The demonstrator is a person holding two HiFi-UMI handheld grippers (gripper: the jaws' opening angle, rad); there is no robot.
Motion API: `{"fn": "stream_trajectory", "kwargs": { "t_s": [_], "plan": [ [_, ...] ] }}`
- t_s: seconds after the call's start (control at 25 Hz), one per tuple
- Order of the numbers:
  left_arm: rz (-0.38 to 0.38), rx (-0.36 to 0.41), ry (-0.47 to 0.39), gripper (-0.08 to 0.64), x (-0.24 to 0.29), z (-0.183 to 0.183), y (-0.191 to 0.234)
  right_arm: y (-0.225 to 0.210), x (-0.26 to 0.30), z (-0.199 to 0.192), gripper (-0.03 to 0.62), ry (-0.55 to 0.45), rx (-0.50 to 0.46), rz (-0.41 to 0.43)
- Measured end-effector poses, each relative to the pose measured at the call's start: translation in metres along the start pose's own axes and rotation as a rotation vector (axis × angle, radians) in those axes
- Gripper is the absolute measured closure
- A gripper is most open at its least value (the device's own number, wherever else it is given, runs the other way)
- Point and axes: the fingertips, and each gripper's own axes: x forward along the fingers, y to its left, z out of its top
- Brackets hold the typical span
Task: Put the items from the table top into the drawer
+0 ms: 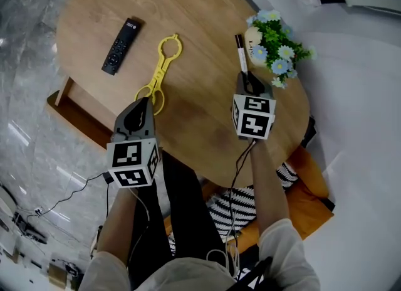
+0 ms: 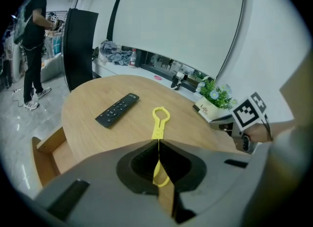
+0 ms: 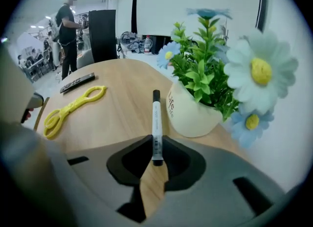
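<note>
The drawer (image 1: 75,109) stands pulled out from under the left edge of the table (image 1: 200,126) in the head view; the part of its inside that shows is bare wood. The other holder is a cream pot (image 3: 188,116) at the table's upper right, close to the rim; it holds green leaves (image 3: 198,69) and white and pale blue flowers (image 3: 261,72) with yellow hearts; dark lettering runs across its side.

The marker (image 3: 156,118) lies flat on the table just left of the pot, running up and down the head view; its barrel is white with a barcode label, and both ends are black; the right gripper (image 3: 156,142) has its jaws pinched on the near end, one pad against each side of the barrel.

The tongs (image 1: 161,70) are yellow plastic, scissor-shaped, with a ring at the far tip and two finger loops at the near end; they lie aslant in the middle of the table; the left gripper (image 2: 158,144) hangs over the loops with its jaw tips pressed together; a loop shows through the hollow behind the tips, and whether the tips touch the tongs I cannot tell.

The remote (image 1: 121,46) is black and slim; it lies flat and aslant at the table's upper left, apart from the tongs.
</note>
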Motion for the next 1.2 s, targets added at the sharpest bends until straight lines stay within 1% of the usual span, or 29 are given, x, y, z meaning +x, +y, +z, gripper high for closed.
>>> {"fn": "stream_trajectory", "kwargs": {
  "t_s": [0.2,0.28,0.44,0.56,0.92,1.2],
  "plan": [
    [0.018,-0.031,-0.02,0.549,-0.017,-0.001,0.017,0.026,-0.019,0.014,0.534,-0.046,0.06,0.021],
    [0.027,-0.042,-0.029,0.549,-0.025,-0.002,0.025,0.044,-0.027,0.023,0.534,-0.064,0.063,0.044],
    [0.052,-0.073,-0.052,0.549,-0.049,-0.004,0.049,0.09,-0.043,0.039,0.534,-0.089,0.018,0.092],
    [0.08,-0.096,-0.064,0.549,-0.069,-0.012,0.075,0.128,-0.052,0.049,0.534,-0.101,-0.014,0.124],
    [0.183,-0.194,-0.078,0.549,-0.132,-0.055,0.169,0.253,-0.072,0.063,0.534,-0.109,-0.093,0.223],
    [0.24,-0.268,-0.089,0.549,-0.168,-0.086,0.227,0.344,-0.082,0.062,0.534,-0.103,-0.146,0.304]
  ]
}}
